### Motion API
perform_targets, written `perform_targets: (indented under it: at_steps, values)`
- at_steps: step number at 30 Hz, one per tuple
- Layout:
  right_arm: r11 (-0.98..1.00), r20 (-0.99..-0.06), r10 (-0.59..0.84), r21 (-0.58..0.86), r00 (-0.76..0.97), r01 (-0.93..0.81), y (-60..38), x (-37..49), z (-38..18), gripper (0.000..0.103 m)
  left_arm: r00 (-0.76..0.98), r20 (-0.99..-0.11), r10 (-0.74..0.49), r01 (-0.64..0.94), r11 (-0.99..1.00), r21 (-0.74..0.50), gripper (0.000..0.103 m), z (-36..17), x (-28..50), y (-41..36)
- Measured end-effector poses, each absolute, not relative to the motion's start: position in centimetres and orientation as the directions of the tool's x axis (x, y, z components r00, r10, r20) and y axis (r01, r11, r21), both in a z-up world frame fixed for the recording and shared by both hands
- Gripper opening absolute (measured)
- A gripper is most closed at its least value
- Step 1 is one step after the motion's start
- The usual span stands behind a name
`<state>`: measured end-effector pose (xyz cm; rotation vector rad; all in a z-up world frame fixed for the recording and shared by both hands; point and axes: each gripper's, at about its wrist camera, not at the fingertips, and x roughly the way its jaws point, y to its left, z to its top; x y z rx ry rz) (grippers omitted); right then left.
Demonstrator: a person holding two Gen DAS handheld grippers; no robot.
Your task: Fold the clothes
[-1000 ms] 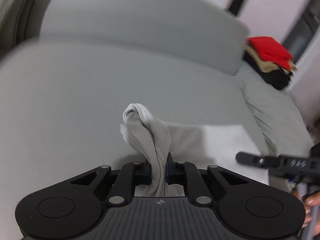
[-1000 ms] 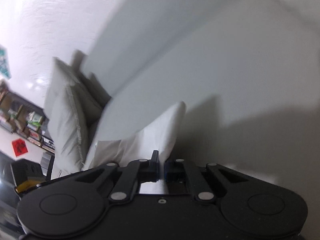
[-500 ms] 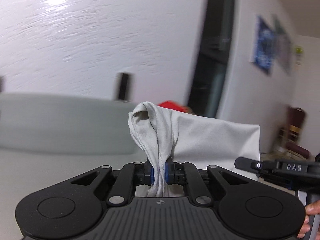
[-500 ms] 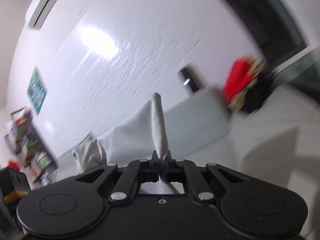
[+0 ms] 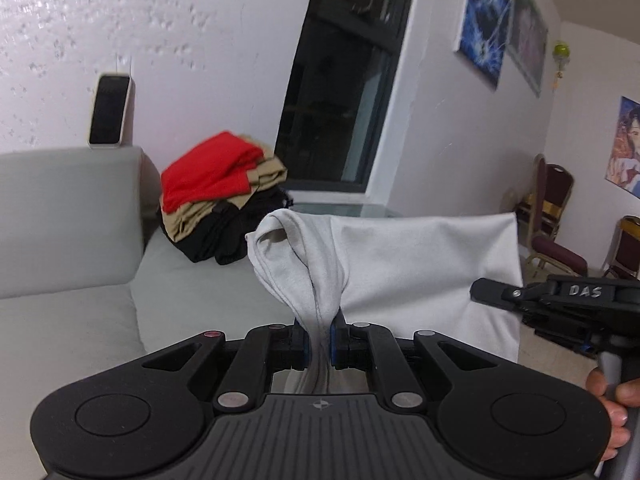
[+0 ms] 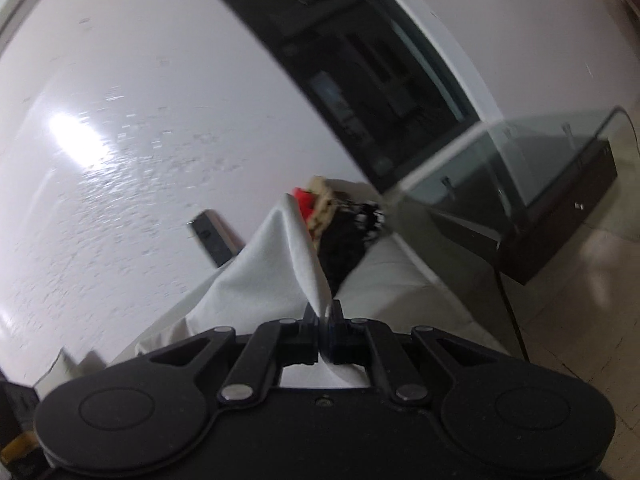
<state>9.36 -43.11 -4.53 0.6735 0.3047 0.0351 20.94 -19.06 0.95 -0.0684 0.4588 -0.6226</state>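
My left gripper [image 5: 319, 340] clenches a bunched corner of the pale cloth [image 5: 420, 272] at frame centre; my right gripper [image 6: 321, 334] pinches its other corner. Behind, upper left, a clothes pile [image 5: 216, 196] sits on the sofa [image 5: 68, 216].

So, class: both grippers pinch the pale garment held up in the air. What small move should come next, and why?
Probably lower the pale garment flat onto the sofa seat. The left gripper and right gripper each clamp a corner, the cloth hangs spread between them, and folding needs a surface.
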Motion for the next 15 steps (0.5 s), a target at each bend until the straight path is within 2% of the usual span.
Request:
perform_targets:
  at_steps: [4, 6, 7, 9, 11, 12, 13, 15]
  values:
    - [0.769, -0.316, 0.120, 0.629, 0.941, 0.114, -44.5, 14.5, -7.5, 0.004, 0.720, -0.470, -0.511, 0.502, 0.851, -0.155, 0.008, -1.9, 24.9, -20.6]
    - [0.767, -0.366, 0.122, 0.624, 0.923, 0.146, -45.0, 16.2, -9.3, 0.005, 0.716, -0.518, -0.467, 0.473, 0.871, -0.131, 0.015, -3.8, 27.1, -21.5]
    - [0.767, -0.396, 0.124, 0.620, 0.910, 0.165, -45.2, 17.0, -10.2, 0.005, 0.716, -0.544, -0.438, 0.454, 0.884, -0.115, 0.023, -4.8, 28.2, -21.9]
    - [0.787, -0.463, 0.071, 0.570, 0.884, 0.235, -45.9, 18.2, -11.6, 0.011, 0.738, -0.590, -0.327, 0.369, 0.928, -0.053, 0.023, -6.9, 30.6, -22.1]
    - [0.785, -0.480, -0.009, 0.541, 0.877, 0.304, -46.8, 17.7, -11.6, 0.017, 0.767, -0.612, -0.192, 0.247, 0.969, 0.005, 0.024, -7.9, 32.6, -21.1]
    - [0.780, -0.464, -0.030, 0.543, 0.885, 0.311, -47.3, 16.9, -11.4, 0.025, 0.766, -0.625, -0.148, 0.182, 0.983, -0.010, 0.024, -8.1, 33.3, -19.8]
    - [0.781, -0.453, -0.054, 0.536, 0.890, 0.321, -47.7, 16.0, -11.2, 0.027, 0.760, -0.639, -0.118, 0.127, 0.991, -0.033, 0.021, -8.2, 33.8, -18.4]
    - [0.787, -0.443, -0.079, 0.522, 0.893, 0.329, -48.2, 14.4, -10.9, 0.029, 0.735, -0.664, -0.138, 0.082, 0.990, -0.115, 0.020, -8.2, 33.6, -15.5]
